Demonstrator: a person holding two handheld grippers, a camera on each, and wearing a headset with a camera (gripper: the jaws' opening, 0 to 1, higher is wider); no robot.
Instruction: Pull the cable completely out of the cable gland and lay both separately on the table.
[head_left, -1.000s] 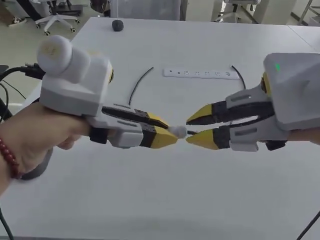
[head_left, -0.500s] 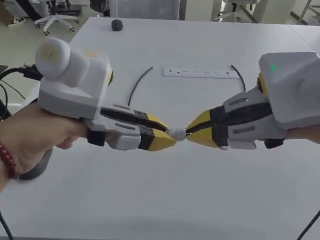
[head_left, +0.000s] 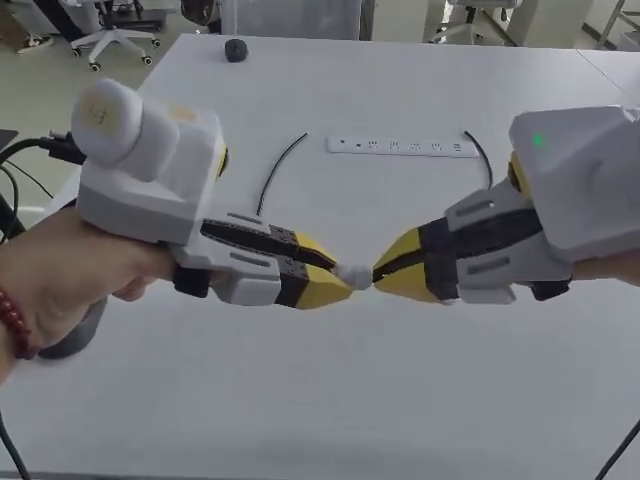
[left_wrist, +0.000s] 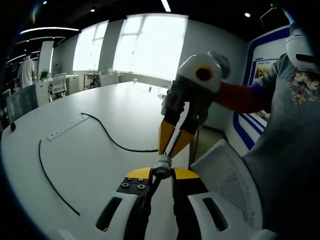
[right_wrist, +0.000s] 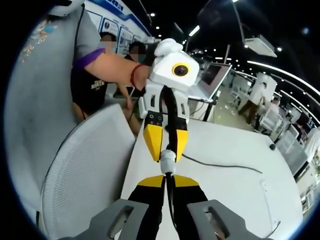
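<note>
A small white cable gland (head_left: 353, 272) hangs above the table between both grippers' yellow tips. My left gripper (head_left: 343, 282) comes in from the left and is shut on the gland (left_wrist: 161, 164). From the right, my right gripper (head_left: 381, 272) is shut on the short black cable (right_wrist: 170, 194) just where it leaves the gland (right_wrist: 167, 159). In the left gripper view the right gripper (left_wrist: 169, 148) points down onto the gland. The cable's stretch between the tips is too short to make out in the head view.
On the white table (head_left: 330, 400) lie a loose black cable (head_left: 280, 168), a white power strip (head_left: 402, 147) with another black cable (head_left: 481, 152) beside it, and a dark object (head_left: 235, 50) at the far edge. A white mesh chair (right_wrist: 85, 170) stands by the table.
The right gripper's jaws, open one second ago, have closed on the cable right beside the gland. The left gripper keeps its hold and has barely moved.
</note>
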